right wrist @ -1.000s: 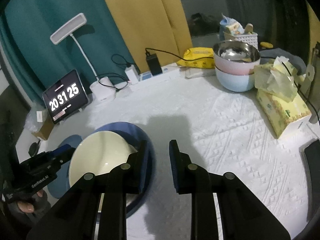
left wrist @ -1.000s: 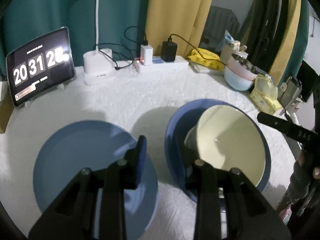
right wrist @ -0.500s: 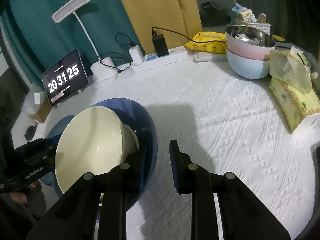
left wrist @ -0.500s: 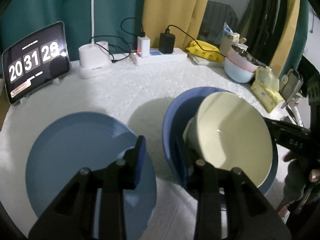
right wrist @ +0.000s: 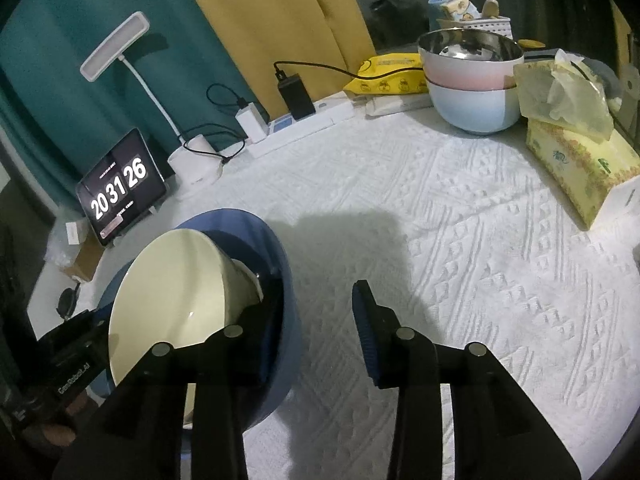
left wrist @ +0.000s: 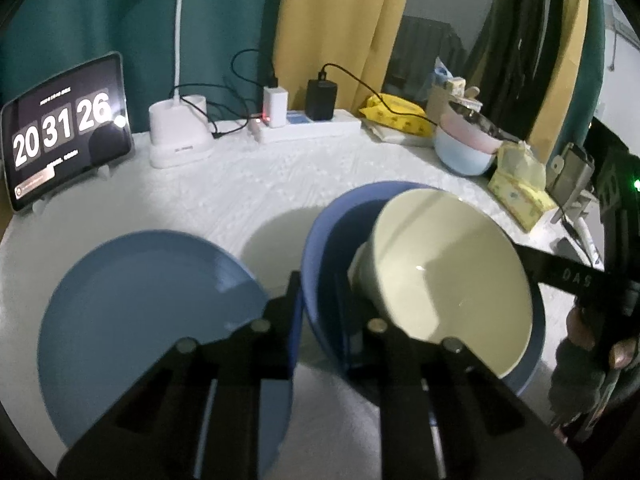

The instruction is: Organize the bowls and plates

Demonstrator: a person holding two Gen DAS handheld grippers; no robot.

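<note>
Left fingers (left wrist: 316, 312) have pinched the blue bowl (left wrist: 320, 248), apparently tilted; right fingers (right wrist: 316, 320) are opening off it.

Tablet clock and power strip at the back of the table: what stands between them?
The white lamp base stands between the tablet clock and the power strip. Both wrist views show it.

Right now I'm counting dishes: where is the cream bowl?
The cream bowl sits tilted inside the dark blue bowl, right of the blue plate in the left wrist view, low on the left in the right wrist view.
</note>
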